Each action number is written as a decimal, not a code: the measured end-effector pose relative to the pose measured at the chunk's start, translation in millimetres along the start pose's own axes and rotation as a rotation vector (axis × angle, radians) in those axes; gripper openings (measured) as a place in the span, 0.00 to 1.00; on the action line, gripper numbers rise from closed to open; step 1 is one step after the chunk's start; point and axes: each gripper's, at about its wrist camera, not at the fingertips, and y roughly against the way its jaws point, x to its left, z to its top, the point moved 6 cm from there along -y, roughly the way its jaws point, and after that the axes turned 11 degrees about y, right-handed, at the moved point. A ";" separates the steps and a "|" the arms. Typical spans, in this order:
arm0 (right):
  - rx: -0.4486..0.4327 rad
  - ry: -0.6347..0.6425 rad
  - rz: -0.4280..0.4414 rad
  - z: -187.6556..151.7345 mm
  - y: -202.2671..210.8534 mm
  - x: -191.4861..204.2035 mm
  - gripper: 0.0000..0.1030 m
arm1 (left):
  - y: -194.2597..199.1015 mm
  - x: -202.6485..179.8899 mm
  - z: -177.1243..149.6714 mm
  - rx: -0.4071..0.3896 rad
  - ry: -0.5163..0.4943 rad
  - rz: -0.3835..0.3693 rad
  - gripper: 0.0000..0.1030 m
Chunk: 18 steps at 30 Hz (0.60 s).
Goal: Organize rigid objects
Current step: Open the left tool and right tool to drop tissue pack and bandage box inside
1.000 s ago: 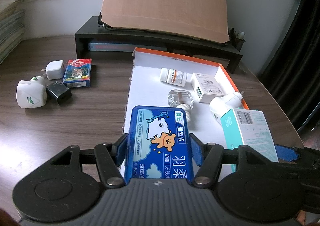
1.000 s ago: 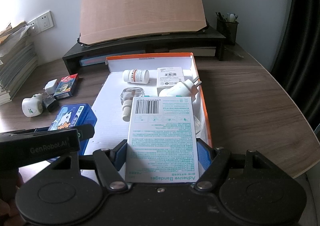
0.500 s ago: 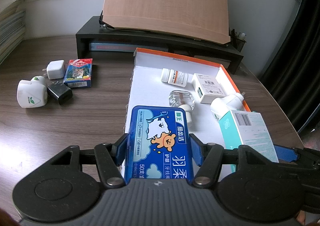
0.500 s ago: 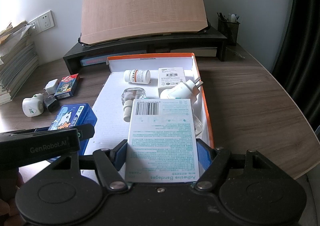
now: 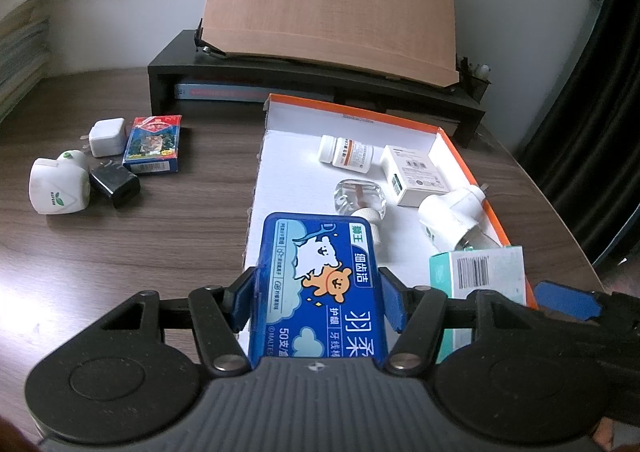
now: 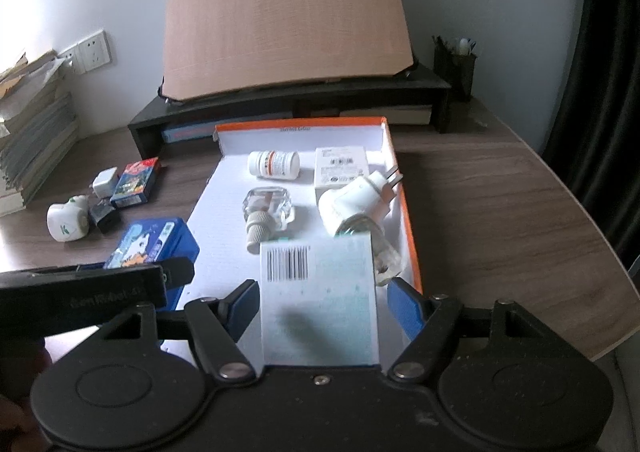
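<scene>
Blue box [image 5: 320,284] is clamped in the left gripper [image 5: 318,300], hanging over the tray's [image 5: 460,140] near-left edge. Bandage box [image 6: 318,300] sits between the right gripper's [image 6: 320,302] fingers, which look slightly apart from it (blurry, can't tell the grip), over the tray's near end.

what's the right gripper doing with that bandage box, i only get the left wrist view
Observer: The right gripper is open. Both blue pads stand apart from the bandage box, with a gap on each side.
Operator: so is the box down in the tray
Observer: Cannot tell, it is blurred. Its far edge overlaps the glass end of the white plug-in, inside the orange-rimmed tray.
</scene>
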 end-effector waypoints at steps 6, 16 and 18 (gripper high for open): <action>-0.049 -0.037 -0.058 2.0 10.0 -13.0 0.83 | -3.3 -7.8 -3.6 0.023 -0.015 -0.036 0.61; -0.095 -0.064 -0.095 3.2 22.9 -17.5 0.84 | 2.9 -18.2 -5.1 0.021 -0.050 -0.086 0.70; -0.101 -0.057 -0.090 4.7 23.6 -14.3 0.84 | 6.2 -16.3 -1.7 0.008 -0.050 -0.071 0.72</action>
